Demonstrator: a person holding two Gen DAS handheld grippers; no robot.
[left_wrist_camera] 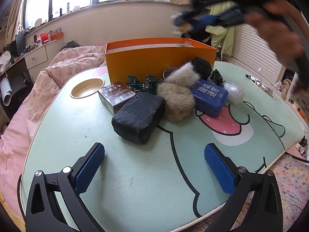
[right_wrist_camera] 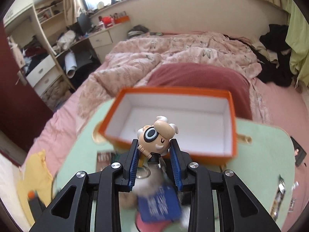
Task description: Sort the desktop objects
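The right gripper [right_wrist_camera: 154, 150] is clamped on a small cream-coloured plastic cartoon figurine with white horns and 1 large ringed eye [right_wrist_camera: 157, 137], its 2 blue ribbed pads [right_wrist_camera: 135, 162] pressing the toy's sides. The figurine hangs above the near edge of the open orange cardboard box with a white lining [right_wrist_camera: 229, 127], which shows nothing inside it in the right wrist view.

The left gripper [left_wrist_camera: 154, 166] hovers low over the near part of the pale green cartoon-printed lap table [left_wrist_camera: 96, 127], its 2 blue textured pads spread wide with nothing between them.

In the left wrist view, a cluster of things lies just in front of the orange box: a black textured rectangular case [left_wrist_camera: 138, 116] nearest, a dark brown printed carton [left_wrist_camera: 115, 96] to its left and touching it, a beige fluffy fur piece [left_wrist_camera: 178, 96] in the middle, a blue rectangular tin with white characters [left_wrist_camera: 209, 96] to the right, and a crumpled silvery ball [left_wrist_camera: 234, 92] farther right. A dark green toy vehicle [left_wrist_camera: 143, 83] sits against the box wall. A round recessed cup holder [left_wrist_camera: 87, 88] lies at the table's far left.
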